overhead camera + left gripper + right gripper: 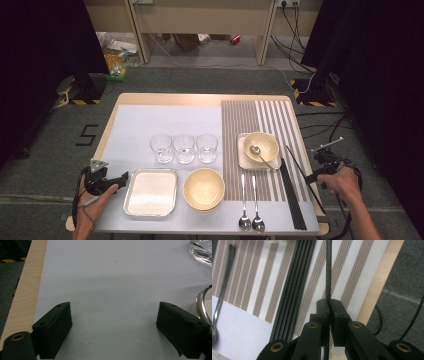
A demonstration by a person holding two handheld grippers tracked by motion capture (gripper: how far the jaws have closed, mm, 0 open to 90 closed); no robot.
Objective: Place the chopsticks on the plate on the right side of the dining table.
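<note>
My right gripper is at the table's right edge, shut on a single black chopstick that slants above the striped placemat. In the right gripper view the jaws pinch this chopstick, which points straight ahead. Beside it, several more black chopsticks lie in a bundle on the placemat. My left gripper rests at the front left of the table, and in its own view it stands open over the bare white mat with nothing between the jaws.
Three clear glasses stand in a row mid-table. In front of them are a metal tray and a yellow bowl. A small bowl with a spoon sits on a square plate. Two spoons lie near the front edge.
</note>
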